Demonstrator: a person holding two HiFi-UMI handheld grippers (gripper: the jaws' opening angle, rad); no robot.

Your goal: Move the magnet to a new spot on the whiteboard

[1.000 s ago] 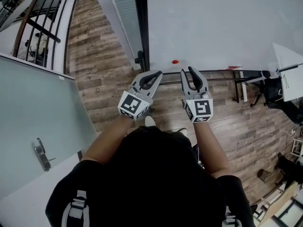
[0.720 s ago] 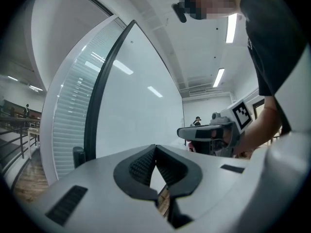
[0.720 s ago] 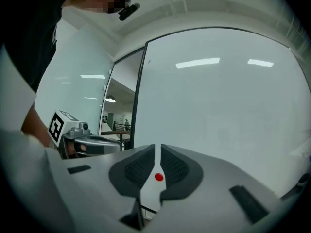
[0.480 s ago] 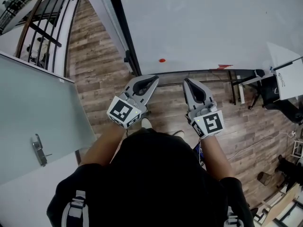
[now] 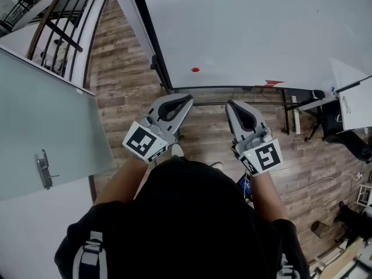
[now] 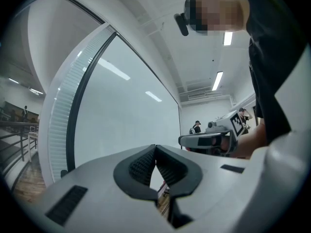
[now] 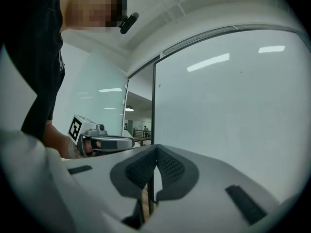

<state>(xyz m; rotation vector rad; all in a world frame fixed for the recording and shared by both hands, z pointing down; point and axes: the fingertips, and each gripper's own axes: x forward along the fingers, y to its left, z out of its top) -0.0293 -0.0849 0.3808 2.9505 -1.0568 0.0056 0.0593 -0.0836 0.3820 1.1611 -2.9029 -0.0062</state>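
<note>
A small red magnet [image 5: 195, 70] sticks to the whiteboard [image 5: 261, 28] near its lower edge, left of centre. In the head view both grippers sit below the board's edge, short of the magnet. My left gripper [image 5: 187, 99] points up toward the board, shut with nothing between its pads [image 6: 144, 165]. My right gripper [image 5: 231, 104] is beside it, also shut and empty, its pads [image 7: 167, 168] meeting at the tips. Neither gripper view shows the magnet. Each gripper view shows the other gripper [image 6: 209, 141] [image 7: 104, 142] beside it.
The whiteboard's black frame post [image 5: 152, 45] runs down the board's left side. A red item [image 5: 270, 83] lies on the board's tray. A glass door with a handle [image 5: 43, 170] is at left, a railing [image 5: 52, 22] top left, and desks and chairs [image 5: 343, 115] at right.
The right gripper's jaws, open a second ago, are shut. Both grippers have slid down the picture away from the board's edge and spread a little apart. The magnet stays on the board.
</note>
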